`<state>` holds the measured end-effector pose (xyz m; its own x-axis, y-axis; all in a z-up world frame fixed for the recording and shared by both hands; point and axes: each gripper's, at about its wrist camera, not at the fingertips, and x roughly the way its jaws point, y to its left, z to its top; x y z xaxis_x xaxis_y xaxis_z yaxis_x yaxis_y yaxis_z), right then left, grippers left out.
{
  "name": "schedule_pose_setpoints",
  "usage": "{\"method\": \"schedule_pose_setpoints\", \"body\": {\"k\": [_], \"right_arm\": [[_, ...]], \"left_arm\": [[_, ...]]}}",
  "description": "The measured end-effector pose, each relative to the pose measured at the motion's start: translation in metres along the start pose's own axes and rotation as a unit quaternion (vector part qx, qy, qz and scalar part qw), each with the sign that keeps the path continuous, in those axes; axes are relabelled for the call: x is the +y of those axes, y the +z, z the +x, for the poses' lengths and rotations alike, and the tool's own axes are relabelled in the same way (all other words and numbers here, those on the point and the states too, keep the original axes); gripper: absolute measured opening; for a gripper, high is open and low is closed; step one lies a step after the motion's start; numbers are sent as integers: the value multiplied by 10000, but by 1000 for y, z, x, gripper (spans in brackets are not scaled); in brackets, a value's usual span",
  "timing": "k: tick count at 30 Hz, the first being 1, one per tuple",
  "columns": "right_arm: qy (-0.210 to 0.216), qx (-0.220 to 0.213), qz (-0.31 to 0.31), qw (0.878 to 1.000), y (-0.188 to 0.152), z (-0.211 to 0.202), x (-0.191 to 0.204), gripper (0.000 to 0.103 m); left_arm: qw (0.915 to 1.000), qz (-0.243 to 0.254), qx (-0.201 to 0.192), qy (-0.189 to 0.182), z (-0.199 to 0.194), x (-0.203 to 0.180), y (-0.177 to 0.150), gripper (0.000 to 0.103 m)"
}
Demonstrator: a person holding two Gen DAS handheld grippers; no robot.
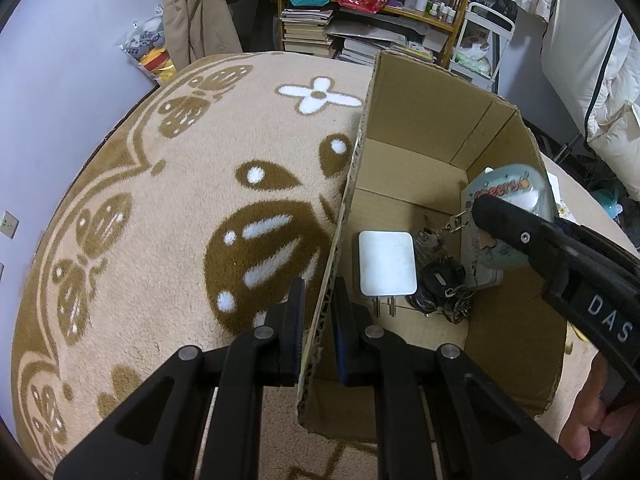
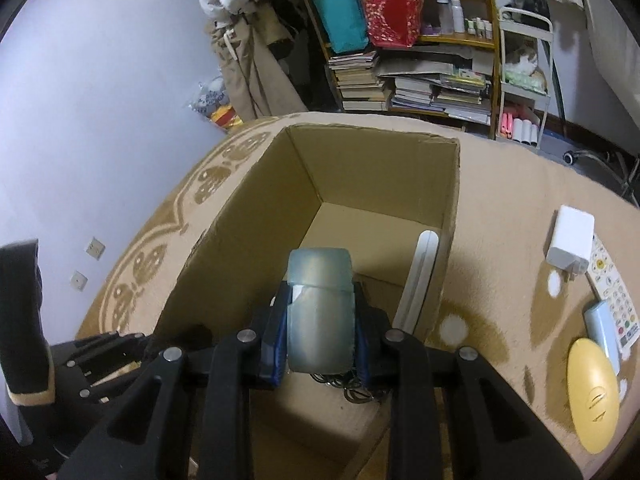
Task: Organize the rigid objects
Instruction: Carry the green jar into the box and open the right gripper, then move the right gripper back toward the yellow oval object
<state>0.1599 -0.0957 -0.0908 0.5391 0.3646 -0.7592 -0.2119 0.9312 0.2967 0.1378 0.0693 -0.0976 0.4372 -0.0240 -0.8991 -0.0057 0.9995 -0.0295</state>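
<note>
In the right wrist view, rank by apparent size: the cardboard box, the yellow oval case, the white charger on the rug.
1. cardboard box, by far the largest.
2. yellow oval case.
3. white charger.
The case lies nearer the camera than the charger, so their true order is unsure.

Beige carpet with brown butterfly pattern (image 1: 160, 208) lying underneath; wooden bookshelf (image 2: 452, 40) standing behind, holding stacked books (image 2: 360, 80), red patterned bag (image 2: 392, 8), teal bag (image 2: 344, 16).
</note>
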Motion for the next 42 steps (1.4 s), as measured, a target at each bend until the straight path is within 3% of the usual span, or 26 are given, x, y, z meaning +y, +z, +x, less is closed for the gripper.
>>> {"method": "schedule_pose_setpoints", "body": {"k": [11,13,15,18,24,26,42], "right_arm": [[99,-100,157,9998,7,-13,-4,30],[95,-150,197,9996,10,-19,-7,35],[236,-181,227,9993,12,-25,-10,49],[319,-304,258,9987,14,-37,-17,57],[-45,-560,240,9981,16,-64,-36,90],[-225,-554,235,9979,16,-70,-46,96],[-1562,41,713,9851,-30,-82,-145,100]], "left_arm": [[10000,19,-9,13,1,2,0,13],[10000,22,-7,19,1,2,0,13],[10000,19,-6,14,1,2,0,13],[10000,22,-10,17,1,2,0,13],[10000,34,-15,33,0,2,-1,13],[10000,11,-14,19,1,2,-1,13],[10000,19,-19,28,-1,4,-2,14]]}}
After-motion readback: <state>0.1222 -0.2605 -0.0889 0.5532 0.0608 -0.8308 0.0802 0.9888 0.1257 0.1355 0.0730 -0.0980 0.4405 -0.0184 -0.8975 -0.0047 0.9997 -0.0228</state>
